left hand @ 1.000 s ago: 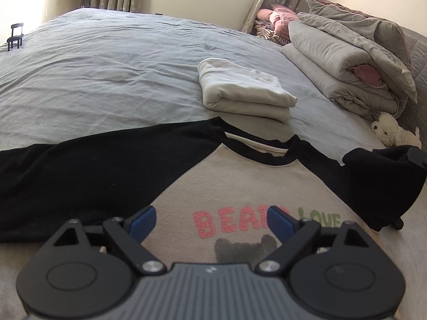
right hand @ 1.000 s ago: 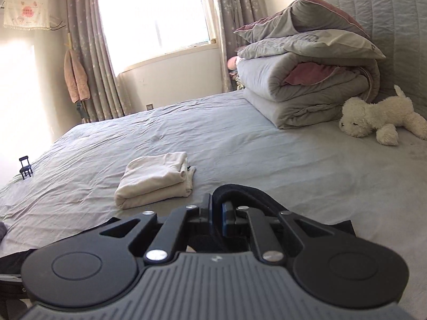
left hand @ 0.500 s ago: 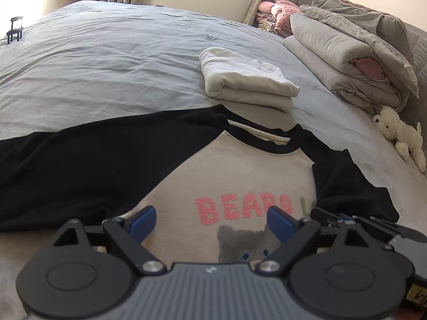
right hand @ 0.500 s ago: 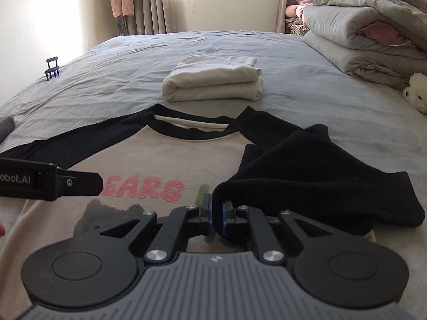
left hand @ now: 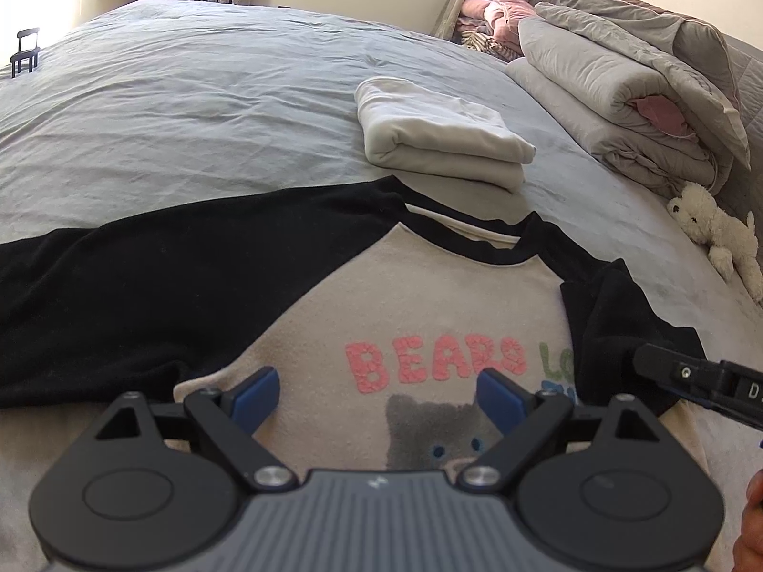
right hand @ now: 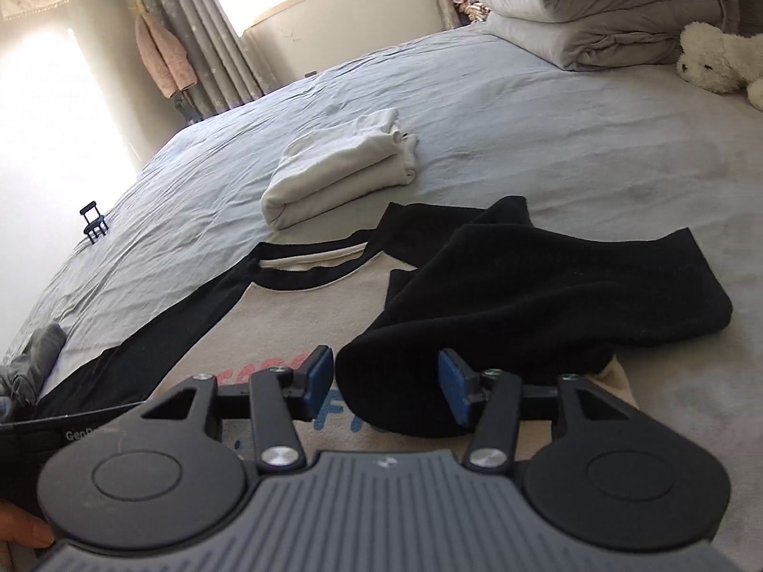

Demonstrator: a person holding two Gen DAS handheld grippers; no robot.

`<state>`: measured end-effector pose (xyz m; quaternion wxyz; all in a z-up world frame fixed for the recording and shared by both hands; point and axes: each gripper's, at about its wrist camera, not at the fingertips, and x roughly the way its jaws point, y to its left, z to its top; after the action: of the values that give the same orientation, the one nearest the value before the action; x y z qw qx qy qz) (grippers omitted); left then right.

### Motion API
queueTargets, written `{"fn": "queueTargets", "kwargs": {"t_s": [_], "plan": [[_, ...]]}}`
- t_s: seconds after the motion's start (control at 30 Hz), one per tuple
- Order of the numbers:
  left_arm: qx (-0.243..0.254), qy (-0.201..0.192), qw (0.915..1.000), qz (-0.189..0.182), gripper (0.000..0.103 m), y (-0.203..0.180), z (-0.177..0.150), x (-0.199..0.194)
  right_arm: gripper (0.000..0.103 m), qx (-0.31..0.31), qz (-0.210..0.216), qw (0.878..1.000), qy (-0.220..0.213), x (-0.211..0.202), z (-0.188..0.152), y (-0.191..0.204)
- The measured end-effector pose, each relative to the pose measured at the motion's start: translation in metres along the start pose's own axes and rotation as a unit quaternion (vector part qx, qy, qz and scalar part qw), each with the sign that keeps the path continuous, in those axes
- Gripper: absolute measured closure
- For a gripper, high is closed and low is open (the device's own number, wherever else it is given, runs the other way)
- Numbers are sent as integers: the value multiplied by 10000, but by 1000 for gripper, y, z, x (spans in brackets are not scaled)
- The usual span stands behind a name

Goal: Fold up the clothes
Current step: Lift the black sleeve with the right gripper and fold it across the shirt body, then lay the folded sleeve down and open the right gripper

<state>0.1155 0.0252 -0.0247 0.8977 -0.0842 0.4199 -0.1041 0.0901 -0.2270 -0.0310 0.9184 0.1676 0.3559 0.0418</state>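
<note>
Fingers of the right gripper (right hand: 386, 383) are opening around the folded black sleeve (right hand: 524, 295), pads clear. Withdraw gently so it stays on the shirt (left hand: 429, 314). Left gripper (left hand: 379, 393) hovers wide open, empty, over the shirt's print.

Cream fleece sweatshirt with black raglan sleeves (left hand: 429, 305), spread face up on the bed, pink "BEARS" lettering and a grey bear print on the chest. One black sleeve (left hand: 143, 295) stretched flat toward 9 o'clock; the other sleeve (right hand: 524, 295) folded in over the chest. At 12 o'clock of the collar, a folded cream garment (left hand: 438, 143), neatly stacked.
</note>
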Motion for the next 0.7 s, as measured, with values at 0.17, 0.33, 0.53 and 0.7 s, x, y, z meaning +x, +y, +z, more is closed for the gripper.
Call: {"fn": "queueTargets", "kwargs": {"t_s": [0.17,0.33,0.53,0.7], "plan": [[-63,-67,10000,-7,12,1,1,-2,49,650,-563,9963,-56,-3,10,-33],[-8,-59,10000,-5,12,0,0,-2,45,1384,-690,9878,-202,1,15,-62],[-46,-24,10000,-11,12,2,1,1,44,2004,-1006,9742,-270,11,9,-84],[-27,-78,9999,-111,16,4,2,1,98,1886,-867,9764,-592,18,13,-85]]}}
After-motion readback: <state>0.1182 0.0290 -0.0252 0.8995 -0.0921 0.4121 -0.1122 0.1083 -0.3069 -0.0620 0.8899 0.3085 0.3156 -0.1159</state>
